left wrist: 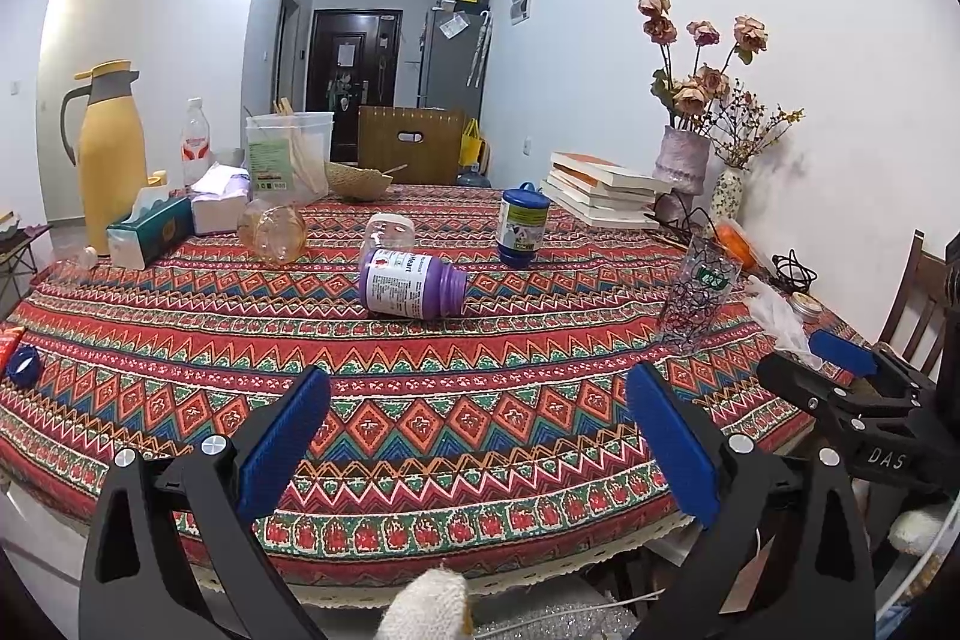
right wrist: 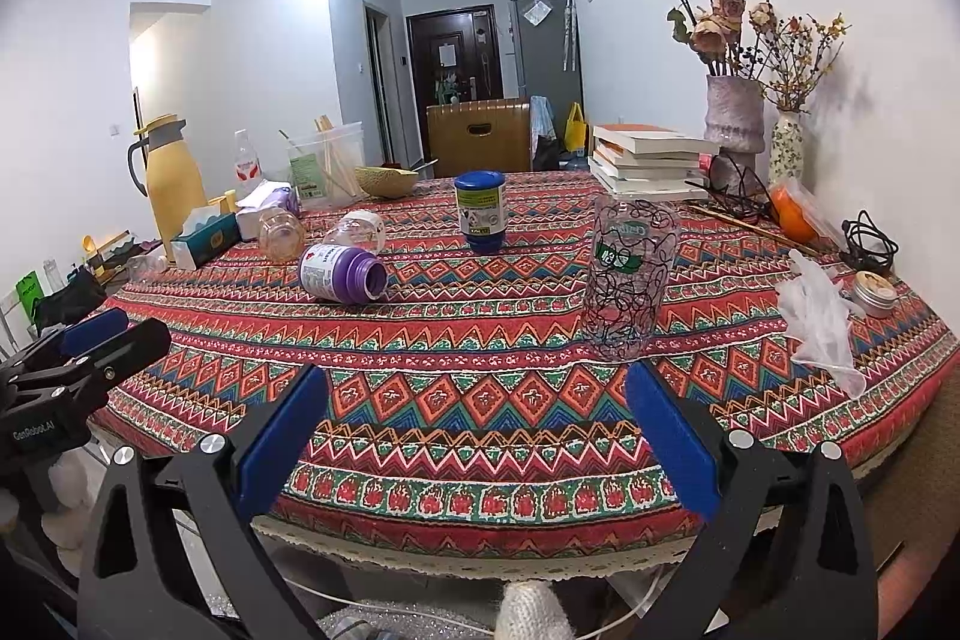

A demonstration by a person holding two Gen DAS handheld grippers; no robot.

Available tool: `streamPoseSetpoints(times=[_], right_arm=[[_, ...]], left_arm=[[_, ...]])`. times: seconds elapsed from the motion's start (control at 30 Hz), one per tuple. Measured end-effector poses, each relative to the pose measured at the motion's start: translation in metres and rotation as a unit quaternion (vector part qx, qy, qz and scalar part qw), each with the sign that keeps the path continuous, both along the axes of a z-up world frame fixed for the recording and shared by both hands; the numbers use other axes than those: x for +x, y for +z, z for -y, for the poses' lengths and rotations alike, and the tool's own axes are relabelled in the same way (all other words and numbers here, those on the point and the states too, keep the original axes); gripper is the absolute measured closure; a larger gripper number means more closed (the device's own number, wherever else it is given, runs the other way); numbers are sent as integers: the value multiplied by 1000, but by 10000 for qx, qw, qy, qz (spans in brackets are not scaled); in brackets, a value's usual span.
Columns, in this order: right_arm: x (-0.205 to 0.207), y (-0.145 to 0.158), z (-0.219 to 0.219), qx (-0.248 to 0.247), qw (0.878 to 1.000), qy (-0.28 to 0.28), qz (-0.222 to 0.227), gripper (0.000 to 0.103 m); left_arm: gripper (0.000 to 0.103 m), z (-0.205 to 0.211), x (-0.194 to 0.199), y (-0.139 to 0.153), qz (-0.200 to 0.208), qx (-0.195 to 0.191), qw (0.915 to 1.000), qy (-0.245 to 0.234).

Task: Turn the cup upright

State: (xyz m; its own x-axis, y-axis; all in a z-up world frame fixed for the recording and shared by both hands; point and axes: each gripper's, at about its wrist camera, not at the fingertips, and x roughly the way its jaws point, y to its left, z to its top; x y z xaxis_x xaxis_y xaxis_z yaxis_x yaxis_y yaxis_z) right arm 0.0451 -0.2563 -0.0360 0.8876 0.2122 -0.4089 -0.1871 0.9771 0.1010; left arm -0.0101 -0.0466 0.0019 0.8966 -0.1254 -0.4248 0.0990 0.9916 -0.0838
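A clear glass cup with black scribble print and a green label [right wrist: 627, 280] stands mouth-down on the patterned tablecloth, just beyond my right gripper [right wrist: 474, 436], which is open and empty near the table's front edge. The cup also shows in the left wrist view [left wrist: 699, 295] at the right. My left gripper [left wrist: 477, 436] is open and empty over the front edge. The right gripper shows in the left wrist view [left wrist: 840, 358], and the left gripper shows at the left of the right wrist view [right wrist: 102, 340].
A purple bottle [left wrist: 411, 283] lies on its side mid-table, with a clear jar [left wrist: 390, 232] and an amber jar [left wrist: 273, 232] behind. A blue-capped jar [left wrist: 523, 226] stands upside down. Books [left wrist: 606, 187], flower vases [left wrist: 681, 157], a yellow thermos [left wrist: 111, 160], tissue boxes and a plastic glove [right wrist: 822, 310] line the edges.
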Motion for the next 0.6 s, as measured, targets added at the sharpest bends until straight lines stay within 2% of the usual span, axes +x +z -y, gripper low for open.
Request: streamPoseSetpoints(times=[0.17,0.37,0.6], right_arm=[[0,0,0,-5,10000,-2,6,8],[0,-1,-1,-12,10000,-9,-6,8],[1,-2,0,-14,10000,-6,-16,8]], left_arm=[[7,1,1,-1,-5,29,10000,27],[7,3,-4,0,195,181,9995,195],[7,4,-5,0,177,175,9996,149]])
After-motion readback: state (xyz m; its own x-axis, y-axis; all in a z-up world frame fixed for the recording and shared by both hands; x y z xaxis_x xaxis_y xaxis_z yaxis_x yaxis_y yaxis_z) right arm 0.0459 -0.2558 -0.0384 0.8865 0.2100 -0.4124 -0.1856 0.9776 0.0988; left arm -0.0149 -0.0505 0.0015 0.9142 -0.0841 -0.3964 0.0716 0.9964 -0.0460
